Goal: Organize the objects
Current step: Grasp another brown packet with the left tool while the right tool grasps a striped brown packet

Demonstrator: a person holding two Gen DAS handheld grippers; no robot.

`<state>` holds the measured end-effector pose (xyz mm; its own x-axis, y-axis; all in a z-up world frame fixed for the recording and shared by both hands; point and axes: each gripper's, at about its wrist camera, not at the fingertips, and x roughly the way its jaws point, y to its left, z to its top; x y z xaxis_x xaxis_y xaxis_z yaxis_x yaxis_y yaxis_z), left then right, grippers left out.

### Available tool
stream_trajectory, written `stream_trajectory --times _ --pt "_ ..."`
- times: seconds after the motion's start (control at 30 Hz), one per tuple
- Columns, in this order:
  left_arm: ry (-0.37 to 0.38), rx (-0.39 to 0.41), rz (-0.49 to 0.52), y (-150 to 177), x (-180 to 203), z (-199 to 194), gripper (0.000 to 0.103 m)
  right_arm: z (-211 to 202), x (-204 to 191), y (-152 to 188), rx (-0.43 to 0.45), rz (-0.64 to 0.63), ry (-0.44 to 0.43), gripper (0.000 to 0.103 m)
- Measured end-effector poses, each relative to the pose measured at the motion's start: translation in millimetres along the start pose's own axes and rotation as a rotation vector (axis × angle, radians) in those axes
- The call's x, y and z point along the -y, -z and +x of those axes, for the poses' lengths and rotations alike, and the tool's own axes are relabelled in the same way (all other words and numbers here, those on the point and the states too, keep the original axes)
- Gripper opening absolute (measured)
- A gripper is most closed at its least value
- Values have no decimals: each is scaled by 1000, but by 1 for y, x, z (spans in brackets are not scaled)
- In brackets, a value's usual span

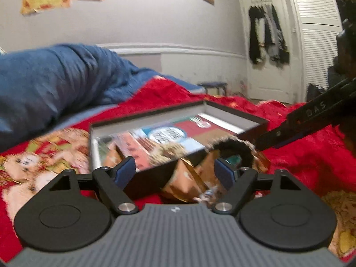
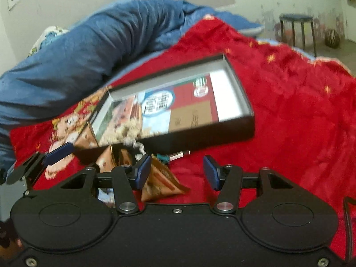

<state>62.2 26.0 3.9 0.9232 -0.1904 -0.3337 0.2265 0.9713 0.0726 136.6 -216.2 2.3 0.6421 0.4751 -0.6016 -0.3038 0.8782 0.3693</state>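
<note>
A shallow black box (image 1: pixel 153 111) (image 2: pixel 200 138) lies on the red blanket and holds colourful printed cards (image 1: pixel 169 133) (image 2: pixel 160 104). Brown-gold packets (image 1: pixel 184 178) (image 2: pixel 162 182) are heaped at its near corner, beside a black furry ring (image 1: pixel 233 145). My left gripper (image 1: pixel 175 173) is open, its pads wide apart on either side of the box corner and the packets. My right gripper (image 2: pixel 176 174) is open too. One packet lies against its left pad, and only blanket lies by the right pad. A small tube (image 2: pixel 180 154) rests in front of the box.
A bunched blue duvet (image 1: pixel 55 73) (image 2: pixel 89 40) lies behind and left of the box. The red blanket (image 1: pixel 300 155) (image 2: pixel 289 111) spreads out to the right. Beyond the bed are a dark stool (image 2: pixel 296 29), a ball (image 2: pixel 332 37) and a door hung with dark clothes (image 1: pixel 267 37).
</note>
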Motion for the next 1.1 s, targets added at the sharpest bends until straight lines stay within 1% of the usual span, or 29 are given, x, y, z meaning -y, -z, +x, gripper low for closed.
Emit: stream_trajectory --times 0.03,0.07,0.1,0.13,0.2,0.23,0.27,0.4,0.53,0.6,0.67,0.8,0.93,1.07,1.1 --pt "16 -17 -6 0 0 3 85 6 3 2 -22 23 -22 51" --pt "29 -38 -15 1 0 7 81 10 3 4 -40 29 -49 49" --pt "38 -64 -25 1 -1 13 74 12 2 5 -53 24 -78 48" --pt "49 -95 -40 2 -2 19 72 13 -1 6 -59 13 -87 48" --pt "68 -167 -63 3 -4 32 58 15 -8 6 -71 -18 -71 48" --pt "68 -188 -78 4 -6 36 58 17 -11 7 -81 -22 -64 48" --pt "78 -184 -95 6 -9 35 57 21 -13 7 -94 -19 -58 48" --pt "78 -179 -132 9 -16 32 40 30 -20 8 -124 -39 -28 45" --pt "48 -173 -153 7 -21 29 37 30 -22 5 -121 -51 -24 36" --pt "40 -166 -145 7 -21 26 33 28 -24 4 -111 -66 -26 34" --pt "19 -160 -134 6 -19 26 33 22 -25 0 -91 -58 -37 34" --pt "-15 -161 -124 5 -19 23 33 8 -17 -5 -19 -7 -39 34" --pt "-10 -160 -125 6 -20 23 33 2 -10 -8 29 31 -47 34" --pt "27 -160 -160 8 -29 23 33 -4 -10 -8 86 42 -34 34" --pt "35 -165 -169 9 -30 23 34 -5 -12 -8 100 41 -25 34"
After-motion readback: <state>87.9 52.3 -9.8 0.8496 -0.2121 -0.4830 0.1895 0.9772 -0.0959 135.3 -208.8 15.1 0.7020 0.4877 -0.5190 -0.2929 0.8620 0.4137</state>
